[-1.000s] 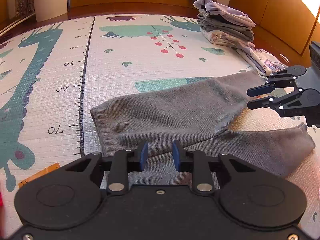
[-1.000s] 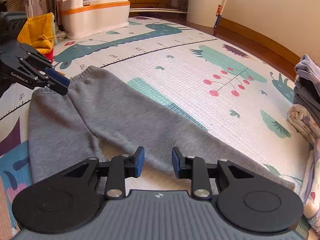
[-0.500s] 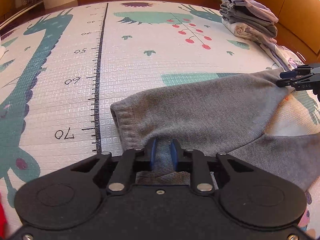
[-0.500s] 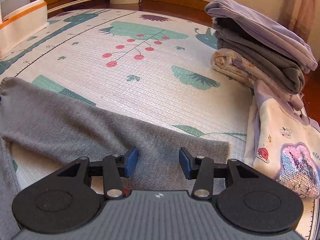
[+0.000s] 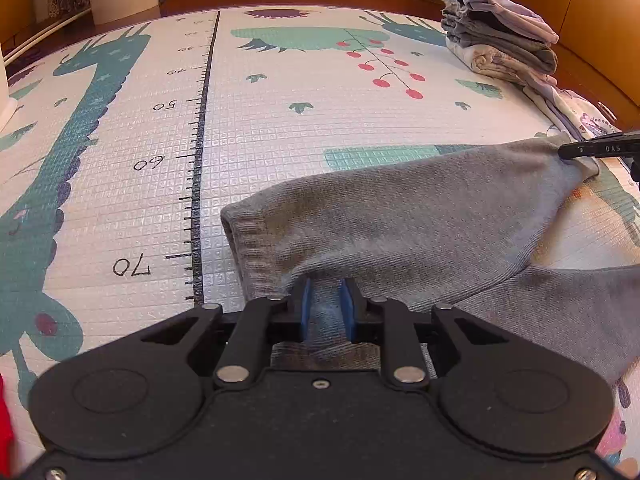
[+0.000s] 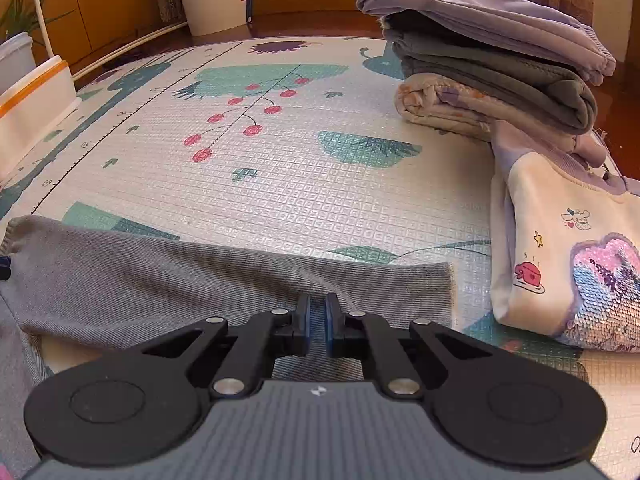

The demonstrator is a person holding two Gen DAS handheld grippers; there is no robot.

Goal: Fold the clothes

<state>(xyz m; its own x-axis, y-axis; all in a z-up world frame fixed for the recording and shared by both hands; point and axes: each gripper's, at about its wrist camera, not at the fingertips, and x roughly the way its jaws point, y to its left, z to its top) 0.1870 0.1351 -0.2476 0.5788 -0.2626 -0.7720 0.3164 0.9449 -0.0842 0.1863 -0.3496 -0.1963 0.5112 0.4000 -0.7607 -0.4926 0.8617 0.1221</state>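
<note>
- Patterned play mat (image 5: 280, 128) on wooden floor; grey trousers (image 5: 400, 216) spread across it, legs splayed apart.
- Left gripper (image 5: 325, 308) clenched on fabric at waistband end.
- Right gripper (image 6: 317, 320) pinched shut on far leg near cuff.
- Folded stack (image 6: 492, 64) at far right.
- Judged: leg-over-leg fold in hand; next, lifting both ends together, cloth kept taut.

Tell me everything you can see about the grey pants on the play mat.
The grey pants are a soft knit with ribbed waistband and cuffs. They lie on the play mat, legs spread in a V. The left gripper is shut on the waistband edge, the right gripper on one leg near its cuff, bunching the fabric there. The other leg lies slack. The folded stack sits apart.
</note>
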